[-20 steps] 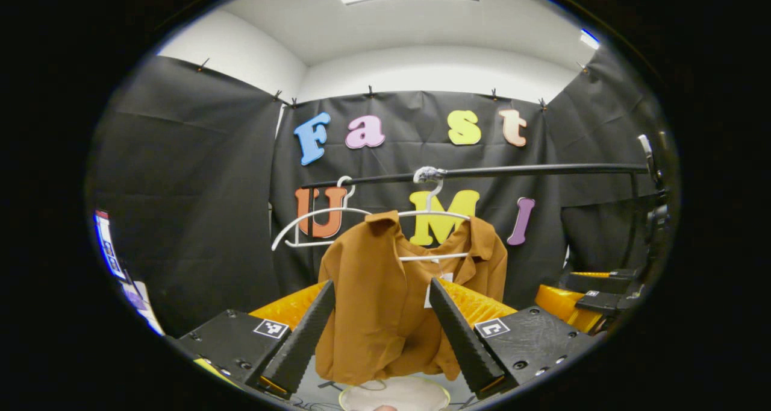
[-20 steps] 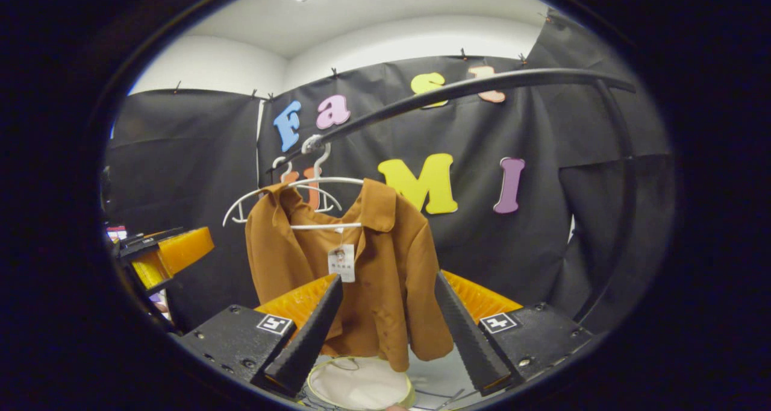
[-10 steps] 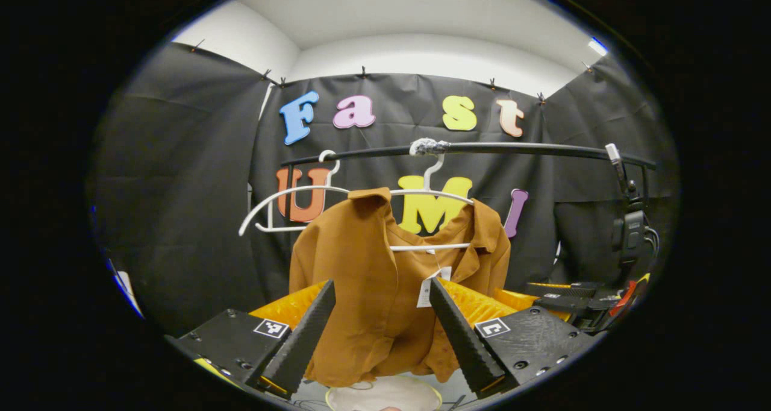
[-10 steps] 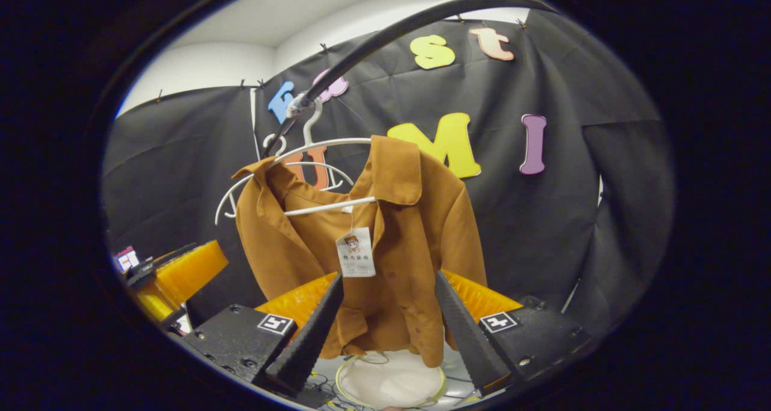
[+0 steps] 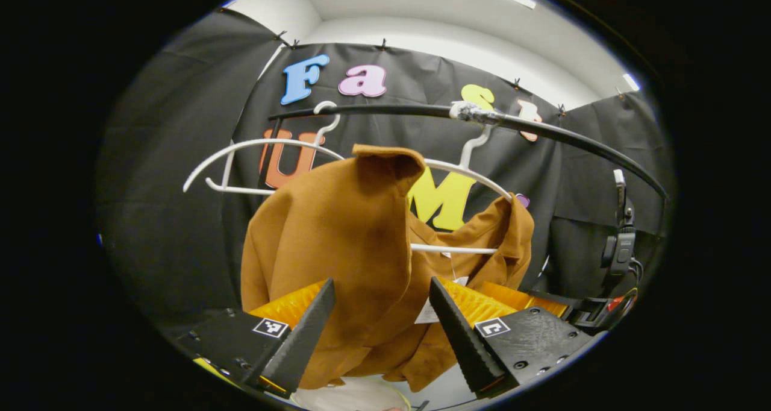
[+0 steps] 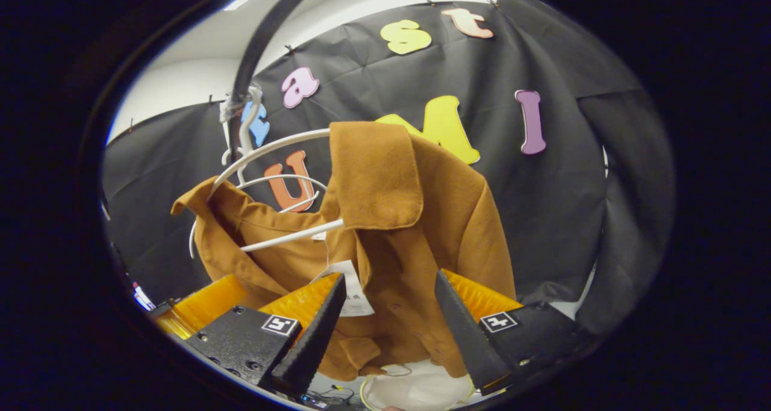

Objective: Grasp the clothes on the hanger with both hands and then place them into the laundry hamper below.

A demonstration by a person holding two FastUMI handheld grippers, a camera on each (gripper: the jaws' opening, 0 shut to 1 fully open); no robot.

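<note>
At the bottom of the left gripper view, the left gripper [image 5: 376, 332] has its fingers spread wide, nothing between them pinched yet; the brown shirt [image 5: 343, 254] hangs just beyond the tips, left shoulder side facing the camera. Same in the right gripper view: right gripper [image 6: 385, 329] fingers wide apart, shirt [image 6: 415, 230] right in front, paper tag [image 6: 352, 290] dangling near the left finger. Under the shirt hem, a pale round rim of the laundry hamper [image 6: 421, 390] peeks out, directly below.

Change over the last second: both grippers have closed in and risen toward the garment, so it now looms much larger, collar and shoulders near eye level in both views. Neither has contact yet as far as I can tell. Means the approach is about done; the grasp is next, one gripper per shoulder.

Farther back, the shirt sits on a white hanger [image 5: 470, 179] hooked on the black rail [image 5: 542, 131]; a second, bare white hanger [image 5: 241, 158] hangs beside it. Risk, judging from this: pulling down may drag the hanger off the rail, or snag the collar.
</note>
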